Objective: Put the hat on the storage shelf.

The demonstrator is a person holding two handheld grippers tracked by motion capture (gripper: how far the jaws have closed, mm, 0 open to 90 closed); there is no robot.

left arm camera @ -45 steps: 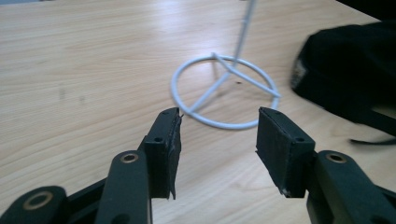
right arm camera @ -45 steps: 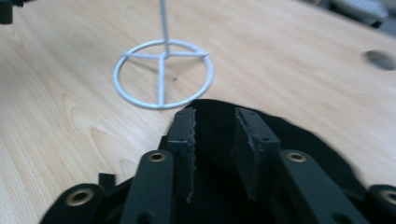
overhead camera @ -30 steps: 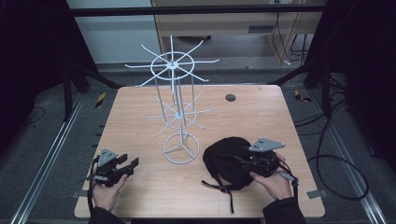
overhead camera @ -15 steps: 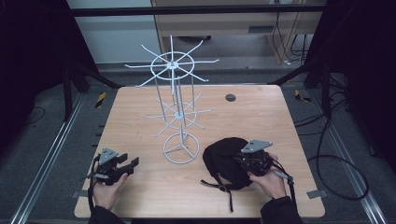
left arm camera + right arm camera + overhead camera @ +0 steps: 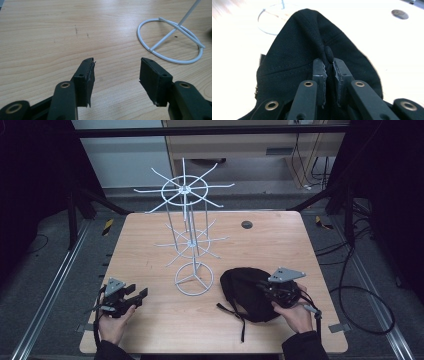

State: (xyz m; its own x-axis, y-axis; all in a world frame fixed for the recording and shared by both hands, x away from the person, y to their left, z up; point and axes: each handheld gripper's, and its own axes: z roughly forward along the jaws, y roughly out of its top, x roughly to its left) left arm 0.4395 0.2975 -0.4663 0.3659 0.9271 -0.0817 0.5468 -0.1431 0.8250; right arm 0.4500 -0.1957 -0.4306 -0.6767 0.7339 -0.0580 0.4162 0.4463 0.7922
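Wooden table [image 5: 150,245] held a white wire rack [image 5: 192,245]; the right gripper [image 5: 329,65], just closing, pinched the black fabric cap [image 5: 312,50], while the left gripper [image 5: 116,66] gaped empty.

I am looking down on a light wooden counter [image 5: 150,245] with rounded corners. A white wire display stand [image 5: 193,279] is standing on its ring base near the middle. A black fabric cap [image 5: 245,292] is lying just right of that base. A small dark round disc [image 5: 246,224] is sitting toward the far edge.
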